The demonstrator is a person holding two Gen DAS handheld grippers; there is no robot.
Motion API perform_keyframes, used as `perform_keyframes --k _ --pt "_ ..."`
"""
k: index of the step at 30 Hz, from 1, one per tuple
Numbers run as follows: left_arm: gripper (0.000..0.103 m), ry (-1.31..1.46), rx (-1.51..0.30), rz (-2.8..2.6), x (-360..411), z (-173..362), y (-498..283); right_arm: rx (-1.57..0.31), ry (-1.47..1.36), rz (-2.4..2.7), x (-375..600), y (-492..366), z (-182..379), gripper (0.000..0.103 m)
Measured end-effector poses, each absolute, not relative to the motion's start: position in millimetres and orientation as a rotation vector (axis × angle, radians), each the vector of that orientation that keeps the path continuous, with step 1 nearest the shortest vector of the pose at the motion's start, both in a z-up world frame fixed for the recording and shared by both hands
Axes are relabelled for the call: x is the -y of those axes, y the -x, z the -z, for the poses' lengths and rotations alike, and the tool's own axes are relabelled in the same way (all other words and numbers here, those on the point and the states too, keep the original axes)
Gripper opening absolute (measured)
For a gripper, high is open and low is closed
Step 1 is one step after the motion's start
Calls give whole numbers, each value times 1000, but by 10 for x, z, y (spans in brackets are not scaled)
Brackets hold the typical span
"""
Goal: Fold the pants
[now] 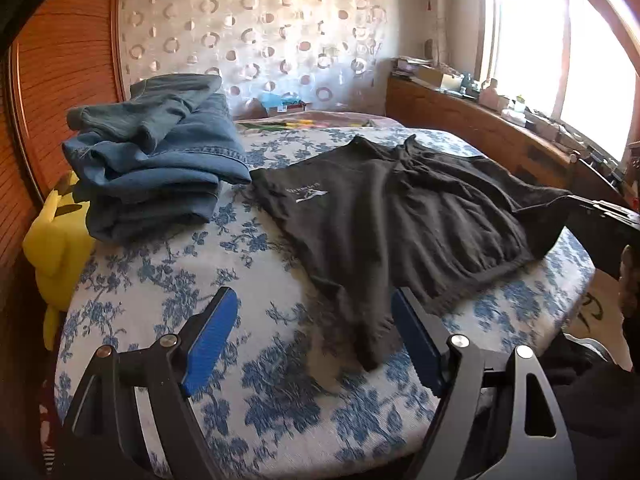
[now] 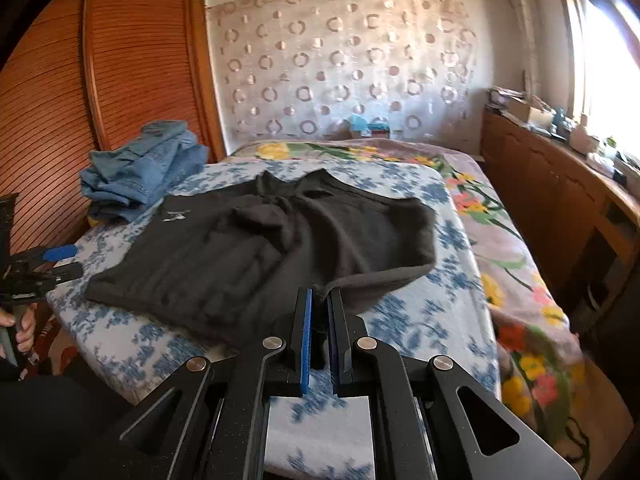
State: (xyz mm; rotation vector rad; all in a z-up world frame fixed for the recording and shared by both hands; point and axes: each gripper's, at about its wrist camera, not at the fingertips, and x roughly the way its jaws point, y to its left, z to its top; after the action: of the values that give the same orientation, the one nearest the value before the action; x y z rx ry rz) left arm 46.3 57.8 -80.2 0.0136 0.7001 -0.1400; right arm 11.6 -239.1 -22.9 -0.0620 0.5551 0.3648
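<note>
Black pants [image 1: 400,216] with a small white logo lie spread on the blue-flowered bed sheet [image 1: 180,280]. My left gripper [image 1: 314,296] stands open at their near corner. A fold of the black cloth lies between its blue pads [image 1: 212,336] without being pressed. In the right wrist view the black pants [image 2: 248,248] stretch away from my right gripper [image 2: 320,294], which is shut on a pinch of their near right hem. That hem lifts slightly off the sheet toward the jaws. My left gripper [image 2: 60,260] also shows at the left edge, held by a hand.
Folded blue jeans [image 1: 160,168] are stacked at the far left of the bed, beside a yellow plush toy [image 1: 56,240]. A flowered blanket [image 2: 500,220] covers the right side. Louvred wooden doors [image 2: 120,80] stand on the left, and a cluttered wooden cabinet [image 1: 480,128] runs under the window.
</note>
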Motion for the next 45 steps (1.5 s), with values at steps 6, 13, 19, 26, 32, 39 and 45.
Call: perform_keyframes --k 6,13,19,26,32,39,45 --pt "80 7 -707 157 -609 847 -582 -533 92 -456 2074 -208 180 7" --pt "80 20 -708 145 -666 847 -585 -532 114 -583 1715 -343 134 7" --pt "80 34 -709 127 -734 841 -572 -540 128 -704 1410 -428 122 7" --pt "80 36 -713 132 -724 841 -588 -596 132 -741 1328 -592 284 9" --pt "80 8 -719 176 -536 840 -709 -600 109 -698 1435 -703 316 31" --pt "80 -9 -733 226 -328 841 -845 -578 83 -631 1646 -644 295 41" --pt "80 -26 -738 254 -195 822 -900 -586 55 -553 1879 -645 314 47"
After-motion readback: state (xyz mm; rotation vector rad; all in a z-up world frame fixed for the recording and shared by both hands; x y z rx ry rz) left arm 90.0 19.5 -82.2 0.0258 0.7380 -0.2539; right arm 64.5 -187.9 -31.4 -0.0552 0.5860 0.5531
